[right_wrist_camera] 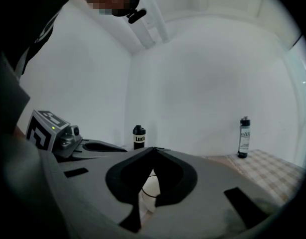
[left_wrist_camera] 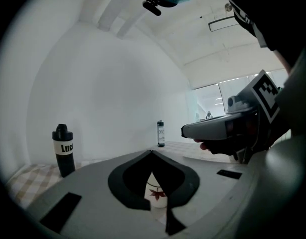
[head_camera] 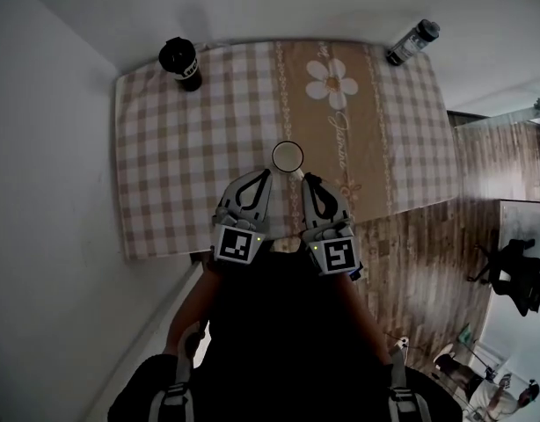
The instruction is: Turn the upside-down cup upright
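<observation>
Both grippers are held side by side over the near edge of the table (head_camera: 129, 236), pointing roughly level toward its middle. The left gripper (head_camera: 265, 174) has its jaws closed together with nothing between them; its own view shows the dark pads meeting at the tip. The right gripper (head_camera: 309, 179) is the same, jaws together and empty.

The cup (head_camera: 288, 157) stands on the checked tablecloth (head_camera: 191, 148), just beyond the two tips and between them. From above it shows as a pale round ring with a greyer centre, and a small handle seems to stick out on the side nearer the right gripper. Through the gap under the left gripper's closed pads the cup is white with a red leaf pattern. Whether either tip touches it cannot be told.

The cloth has a brown band running across it with a white daisy (head_camera: 332, 82) printed on it. A black bottle (head_camera: 181, 62) with a white label stands upright at the far left corner, and a clear bottle (head_camera: 413, 42) with a dark cap stands at the far right corner, both well apart from the cup
</observation>
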### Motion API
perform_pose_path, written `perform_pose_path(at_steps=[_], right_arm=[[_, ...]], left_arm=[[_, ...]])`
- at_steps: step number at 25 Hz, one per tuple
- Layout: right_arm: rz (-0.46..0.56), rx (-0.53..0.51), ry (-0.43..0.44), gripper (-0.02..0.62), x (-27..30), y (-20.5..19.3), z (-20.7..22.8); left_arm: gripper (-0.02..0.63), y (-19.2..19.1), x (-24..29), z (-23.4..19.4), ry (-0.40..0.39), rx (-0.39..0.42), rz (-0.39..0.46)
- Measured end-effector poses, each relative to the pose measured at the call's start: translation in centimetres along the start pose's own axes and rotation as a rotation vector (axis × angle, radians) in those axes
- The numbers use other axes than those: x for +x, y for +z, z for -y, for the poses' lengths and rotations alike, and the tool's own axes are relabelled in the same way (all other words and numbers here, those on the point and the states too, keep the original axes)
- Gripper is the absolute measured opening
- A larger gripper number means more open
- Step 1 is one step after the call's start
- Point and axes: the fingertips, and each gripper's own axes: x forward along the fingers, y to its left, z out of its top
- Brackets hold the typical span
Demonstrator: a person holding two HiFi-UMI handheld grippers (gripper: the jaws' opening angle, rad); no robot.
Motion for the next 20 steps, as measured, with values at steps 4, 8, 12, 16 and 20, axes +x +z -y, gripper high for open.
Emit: perform_pose_path(at_steps=[4, 8, 12, 16, 20], right_arm=[[0.0, -0.012, 0.016, 0.005, 1.4, -0.6, 0.9], [-0.01, -0.005, -0.009, 0.005, 1.7, -1.6, 3.0], [-0.015, -0.007, -0.012, 0.005, 2.0, -2.2, 3.9], [-0.023, -0.006, -0.005, 0.005, 1.9, -2.3, 4.7], [-0.045, -0.014, 0.007, 0.005, 1.8, -2.8, 5.8]], left_arm=[[0.002, -1.9, 1.0, -1.7, 0.022, 0.001, -0.031], [0.068, -3.0, 1.9, -0.9, -0.027, 0.032, -0.053], [0.206, -4.5, 2.9, -0.1, -0.09, 0.009, -0.064], [0.218, -6.5, 3.6, 0.3, -0.1, -0.005, -0.098], [0.289, -8.9, 3.8, 0.3, -0.13, -0.024, -0.12]])
